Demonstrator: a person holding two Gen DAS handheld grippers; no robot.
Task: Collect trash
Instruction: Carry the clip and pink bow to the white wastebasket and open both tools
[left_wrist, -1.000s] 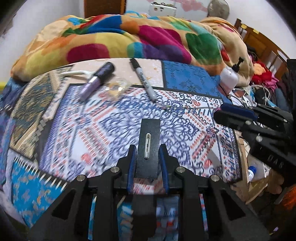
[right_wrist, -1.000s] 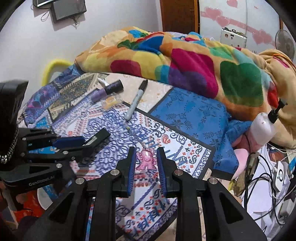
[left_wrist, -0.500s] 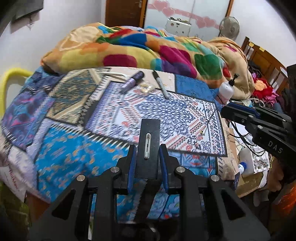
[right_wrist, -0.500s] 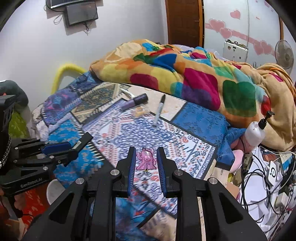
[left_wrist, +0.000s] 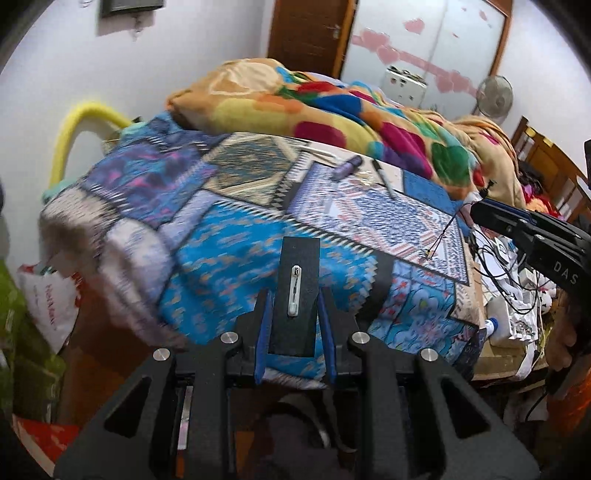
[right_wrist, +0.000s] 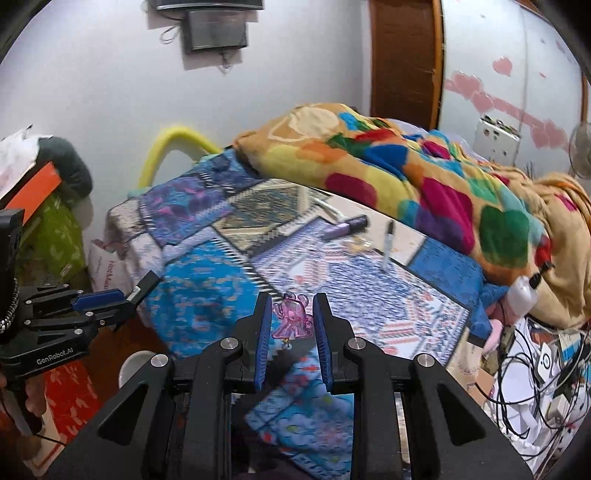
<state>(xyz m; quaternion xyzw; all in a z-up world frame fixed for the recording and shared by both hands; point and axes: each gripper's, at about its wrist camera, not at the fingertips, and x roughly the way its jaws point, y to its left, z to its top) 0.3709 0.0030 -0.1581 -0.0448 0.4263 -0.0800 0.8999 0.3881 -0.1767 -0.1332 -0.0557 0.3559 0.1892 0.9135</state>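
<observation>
With my left gripper (left_wrist: 295, 317) clamping the black card (left_wrist: 297, 291) and my right gripper (right_wrist: 291, 328) pinching the pink figurine (right_wrist: 291, 320), both at twelve o'clock, I fear a jolt could shake either loose.

One marker (right_wrist: 388, 240), one purple tube (right_wrist: 345, 227), one blanket (right_wrist: 406, 173).

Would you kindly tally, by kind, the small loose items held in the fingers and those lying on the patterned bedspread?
Held black flat card with a white pin: 1
Held pink translucent plastic figurine: 1
Purple cylindrical tube with a dark cap: 1
Black-capped marker pen: 1
Clear crumpled wrapper: 1
Total: 5
</observation>
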